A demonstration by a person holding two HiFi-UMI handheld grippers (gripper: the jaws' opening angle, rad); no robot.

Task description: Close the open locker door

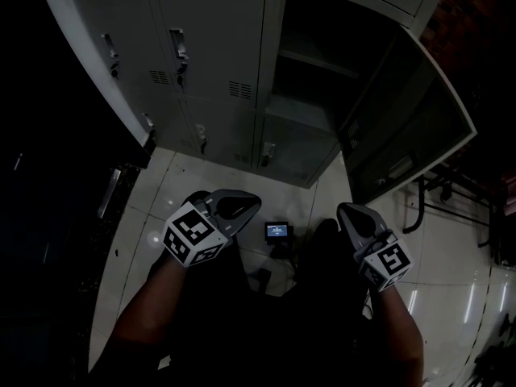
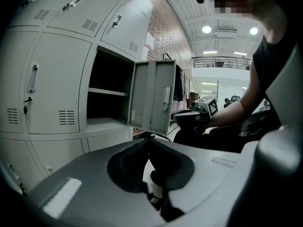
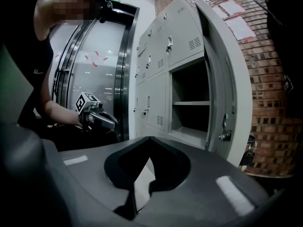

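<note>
Left tongs (image 1: 246, 202): clenched, empty | right tongs (image 1: 347, 210): clenched, empty | locker door (image 1: 411, 119): open, apart from both tongs

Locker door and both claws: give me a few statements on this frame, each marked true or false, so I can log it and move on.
1. The locker door stands swung open. True.
2. The right claw grips the door's edge. False: its jaws are shut on nothing, apart from the door.
3. A shelf crosses the open compartment. True.
4. The left claw is spread wide. False: its jaws are together and empty.
5. The neighbouring doors to the left of the open compartment are open too. False: they are closed.
</note>
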